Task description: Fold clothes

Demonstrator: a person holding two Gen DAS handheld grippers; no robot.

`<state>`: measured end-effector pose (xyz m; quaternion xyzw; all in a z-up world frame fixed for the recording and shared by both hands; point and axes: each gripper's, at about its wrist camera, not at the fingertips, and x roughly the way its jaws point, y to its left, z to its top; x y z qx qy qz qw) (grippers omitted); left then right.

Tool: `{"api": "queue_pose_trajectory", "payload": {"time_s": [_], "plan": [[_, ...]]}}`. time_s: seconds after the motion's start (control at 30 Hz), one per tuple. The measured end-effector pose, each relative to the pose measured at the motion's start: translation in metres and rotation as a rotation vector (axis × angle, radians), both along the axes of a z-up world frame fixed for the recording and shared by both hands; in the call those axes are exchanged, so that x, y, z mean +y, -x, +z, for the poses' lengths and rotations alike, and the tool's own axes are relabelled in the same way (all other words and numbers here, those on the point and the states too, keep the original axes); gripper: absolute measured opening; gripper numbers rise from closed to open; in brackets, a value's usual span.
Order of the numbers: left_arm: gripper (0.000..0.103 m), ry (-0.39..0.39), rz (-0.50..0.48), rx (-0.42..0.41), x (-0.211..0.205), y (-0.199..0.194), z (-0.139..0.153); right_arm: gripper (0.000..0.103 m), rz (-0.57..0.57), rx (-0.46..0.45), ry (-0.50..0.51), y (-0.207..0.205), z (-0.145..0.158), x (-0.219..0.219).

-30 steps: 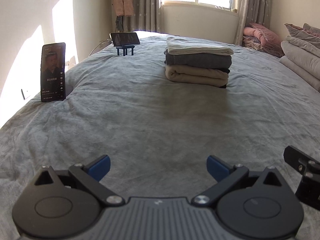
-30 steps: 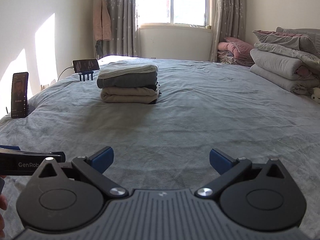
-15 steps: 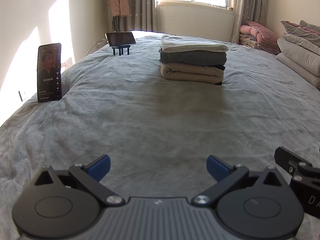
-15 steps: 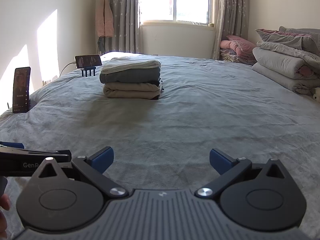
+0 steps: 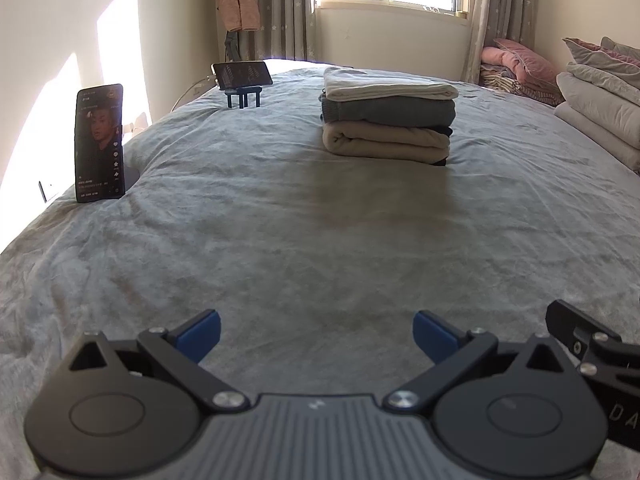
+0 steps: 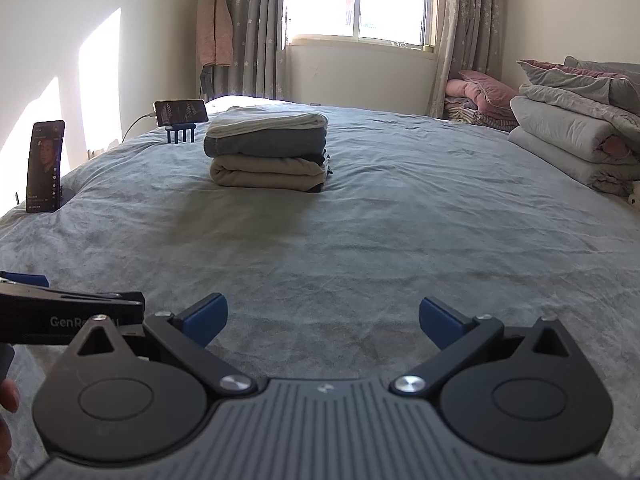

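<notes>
Both the left gripper (image 5: pixel 316 330) and right gripper (image 6: pixel 322 316) stay spread and empty, having drifted slightly, the folded stack (image 5: pixel 388 120) apparently finished.

Plush grey bedspread (image 5: pixel 280 240); soft folded clothes (image 5: pixel 388 120)

Stack of folded clothes (image 5: pixel 388 120): on the bed (image 5: pixel 320 240), toward its far edge.
Upright phone (image 5: pixel 99 143): at the bed's left edge.
Phone on a stand (image 5: pixel 242 76): near the far left corner, left of the stack.
Folded bedding (image 6: pixel 576 136): along the right edge.
</notes>
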<state>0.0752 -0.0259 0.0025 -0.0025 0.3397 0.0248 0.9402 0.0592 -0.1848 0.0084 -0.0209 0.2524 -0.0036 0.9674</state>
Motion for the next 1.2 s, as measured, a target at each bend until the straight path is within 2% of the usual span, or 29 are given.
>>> {"api": "queue_pose_trajectory", "payload": {"time_s": [1.2], "plan": [[0.102,-0.011,-0.006,0.012,-0.0027,-0.0016,-0.0063,0.103,0.004,0.025,0.012,-0.0027,-0.0047,0.0025]]}}
